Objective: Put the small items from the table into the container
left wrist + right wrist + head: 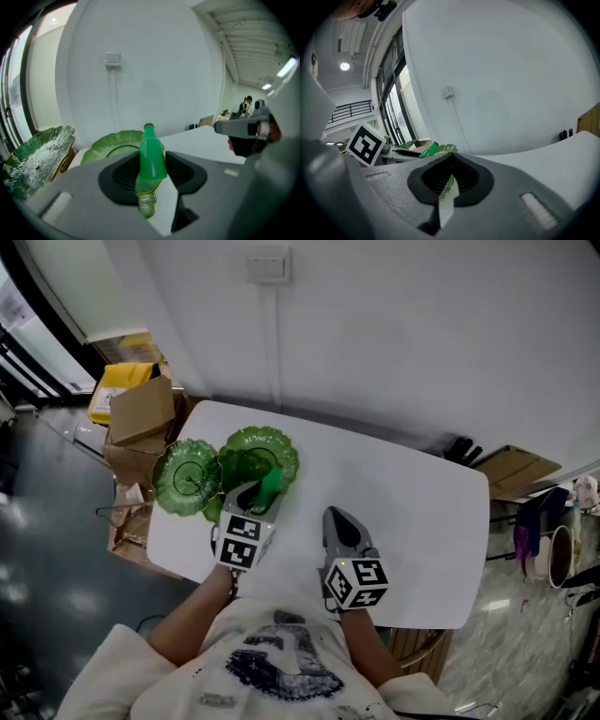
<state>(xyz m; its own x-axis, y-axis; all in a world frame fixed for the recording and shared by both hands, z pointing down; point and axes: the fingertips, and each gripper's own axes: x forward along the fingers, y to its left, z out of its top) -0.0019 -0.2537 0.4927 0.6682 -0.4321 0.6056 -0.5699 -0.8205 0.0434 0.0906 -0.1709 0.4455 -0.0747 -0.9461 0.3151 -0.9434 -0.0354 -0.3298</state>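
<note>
Clamping the small green bottle [151,154] mid-body, the left gripper [265,493] carries something seemingly light, stiff and slippery; the right gripper [451,180] is clenched empty

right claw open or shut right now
Shut. In the right gripper view the right claw has its tips touching, with nothing held between them.

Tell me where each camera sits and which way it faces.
Head view: on the person's head, looking steeply down at the white table; forearms, left gripper and right gripper show.
Left gripper view: on the left gripper, along its jaws, closed on a green bottle, toward the wall; right gripper at right.
Right gripper view: on the right gripper, along its shut, empty jaws toward wall and windows; left gripper's marker cube at left.
All three share the green bottle and a green plate.
</note>
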